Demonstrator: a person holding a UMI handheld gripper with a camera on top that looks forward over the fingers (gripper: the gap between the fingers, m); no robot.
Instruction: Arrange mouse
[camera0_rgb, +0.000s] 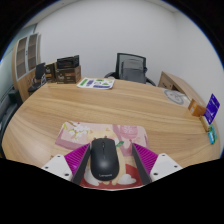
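A black computer mouse lies on a pale, pink-patterned mouse mat at the near edge of a round wooden table. My gripper is open, one finger on either side of the mouse. The mouse stands between the fingers, close to the left pad, with a clear gap to the right pad. It rests on the mat. The rear of the mouse is hidden below the fingers.
A leaflet lies at the table's far side. A blue box stands at the right edge, with small items near it. A black office chair stands beyond the table, and shelves with equipment stand at the far left.
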